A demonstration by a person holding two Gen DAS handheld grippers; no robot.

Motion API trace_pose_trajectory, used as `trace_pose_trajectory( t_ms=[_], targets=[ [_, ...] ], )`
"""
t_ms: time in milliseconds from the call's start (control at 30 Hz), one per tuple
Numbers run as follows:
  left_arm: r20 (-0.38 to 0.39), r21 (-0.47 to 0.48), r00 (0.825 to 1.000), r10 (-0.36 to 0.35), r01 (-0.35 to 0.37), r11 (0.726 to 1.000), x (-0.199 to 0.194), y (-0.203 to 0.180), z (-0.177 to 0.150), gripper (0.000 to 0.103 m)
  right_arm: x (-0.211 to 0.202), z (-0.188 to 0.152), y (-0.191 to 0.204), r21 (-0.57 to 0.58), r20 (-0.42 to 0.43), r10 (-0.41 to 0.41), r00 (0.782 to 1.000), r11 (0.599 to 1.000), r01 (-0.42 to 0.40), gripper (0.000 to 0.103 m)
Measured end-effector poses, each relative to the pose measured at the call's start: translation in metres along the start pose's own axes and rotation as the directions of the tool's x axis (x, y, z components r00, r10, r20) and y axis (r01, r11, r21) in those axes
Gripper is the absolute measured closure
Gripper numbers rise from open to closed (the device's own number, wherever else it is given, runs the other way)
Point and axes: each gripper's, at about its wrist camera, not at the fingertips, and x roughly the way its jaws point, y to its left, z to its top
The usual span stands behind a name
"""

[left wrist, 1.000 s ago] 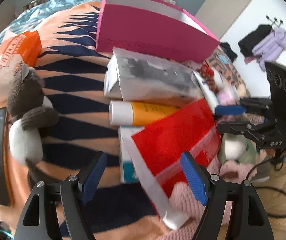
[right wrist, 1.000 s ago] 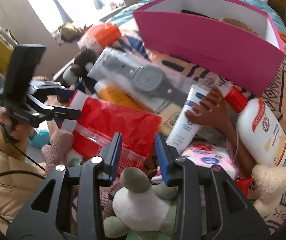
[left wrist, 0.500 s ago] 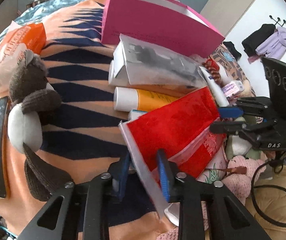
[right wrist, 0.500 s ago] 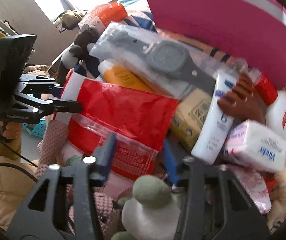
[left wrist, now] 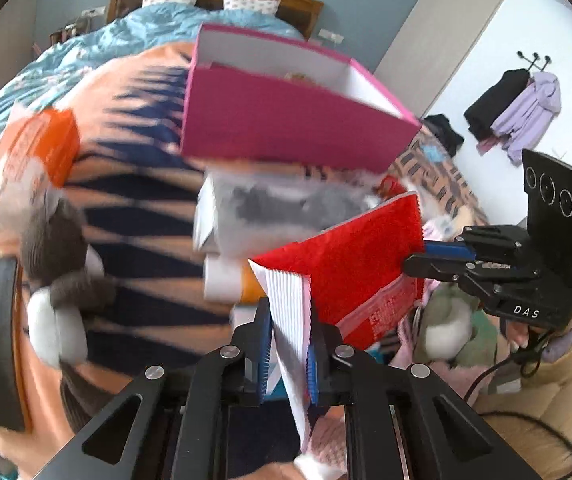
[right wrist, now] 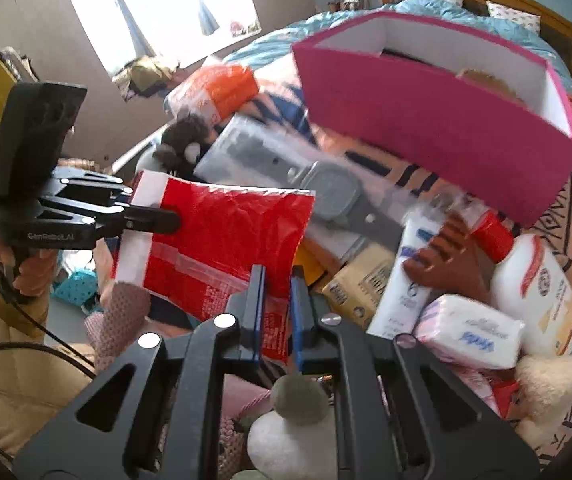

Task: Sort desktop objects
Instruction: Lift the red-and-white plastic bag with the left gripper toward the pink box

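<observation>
A red foil bag with a white sealed end [left wrist: 350, 256] [right wrist: 226, 236] is held up above the pile by both grippers. My left gripper [left wrist: 288, 344] is shut on its white end. My right gripper [right wrist: 274, 300] is shut on its opposite edge; it also shows in the left wrist view [left wrist: 438, 256]. The left gripper shows in the right wrist view [right wrist: 154, 216]. An open pink box [left wrist: 286, 120] [right wrist: 438, 104] stands behind on the bed, with something inside.
Under the bag lie a packaged grey watch [right wrist: 326, 192], an orange tube [left wrist: 230, 284], a white tube [right wrist: 402, 292], a brown comb [right wrist: 446, 264], a white bottle [right wrist: 534, 292], a tissue pack [right wrist: 470, 332] and plush toys [left wrist: 58, 256] [right wrist: 294, 424]. An orange bag [left wrist: 34, 152] lies left.
Both grippers closed on the red bag and lifted it off the pile; it now hangs between them, tilted, above the other items.
</observation>
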Motion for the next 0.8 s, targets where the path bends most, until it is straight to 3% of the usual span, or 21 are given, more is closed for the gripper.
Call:
trace_pose_trajectory(
  t_ms=[233, 467, 600, 733, 800],
  targets=[
    [0.097, 0.072, 0.995, -0.023, 0.016, 0.997, 0.0, -0.019, 0.044, 0.09, -0.028, 0.013, -0.023, 0.05, 0.111, -0.049, 0.993, 0.998, 0.043, 0.09],
    [0.027, 0.073, 0.999, -0.021, 0.019, 0.997, 0.039, -0.017, 0.065, 0.09, -0.017, 0.016, -0.055, 0.13, 0.11, -0.112, 0.988, 0.987, 0.097, 0.09],
    [-0.017, 0.045, 0.999, -0.04, 0.041, 0.998, 0.044, -0.01, 0.057, 0.079, -0.01, 0.008, -0.07, 0.173, 0.084, -0.116, 0.99, 0.98, 0.1, 0.09],
    [-0.02, 0.069, 0.998, -0.059, 0.06, 0.996, 0.031, -0.014, 0.044, 0.049, -0.007, 0.005, -0.073, 0.186, 0.084, -0.128, 0.988, 0.976, 0.111, 0.09],
    [-0.03, 0.092, 0.999, -0.041, 0.043, 0.995, 0.029, -0.018, 0.037, 0.049, -0.007, 0.005, -0.075, 0.191, 0.084, -0.128, 0.988, 0.976, 0.11, 0.09]
  ],
)
